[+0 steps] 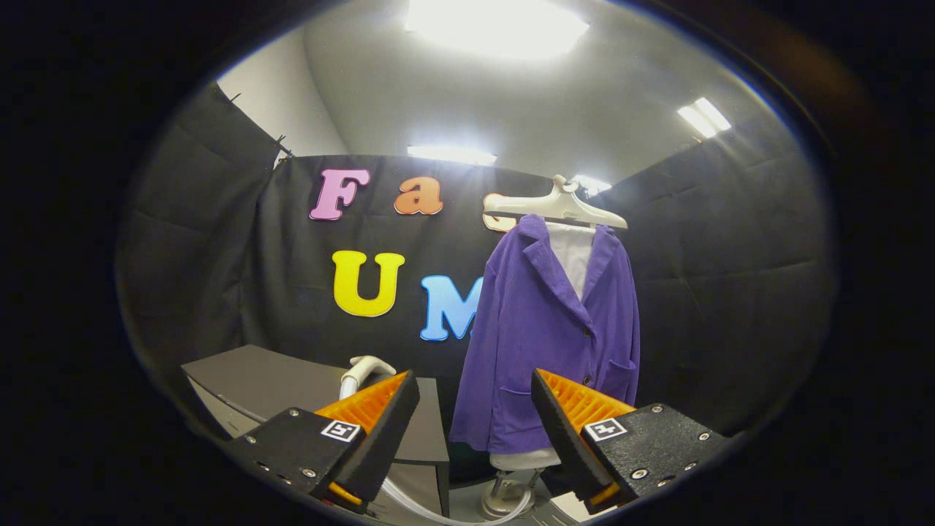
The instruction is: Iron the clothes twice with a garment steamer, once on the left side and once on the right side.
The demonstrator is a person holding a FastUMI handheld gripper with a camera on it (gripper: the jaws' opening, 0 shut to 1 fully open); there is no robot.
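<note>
Jacket [544, 329]: purple, buttoned, hanging on a pale hanger [559, 208] over a white form on a stand [504, 497], beyond my fingers, nearer the right one
Steamer head [365, 367]: white, resting on the grey table [248, 380], just past my left finger; its hose [438, 511] trails below
Gripper [475, 416]: I see the fingers wide apart, holding nothing

gripper [475, 409]: jaws spread wide, nothing between them | purple jacket [544, 329]: beyond the jaws on a white hanger [559, 208], over a white form, upright | steamer head [365, 367]: white, on grey bench [256, 380] just behind one finger, clear hose [438, 511] trailing below
</note>
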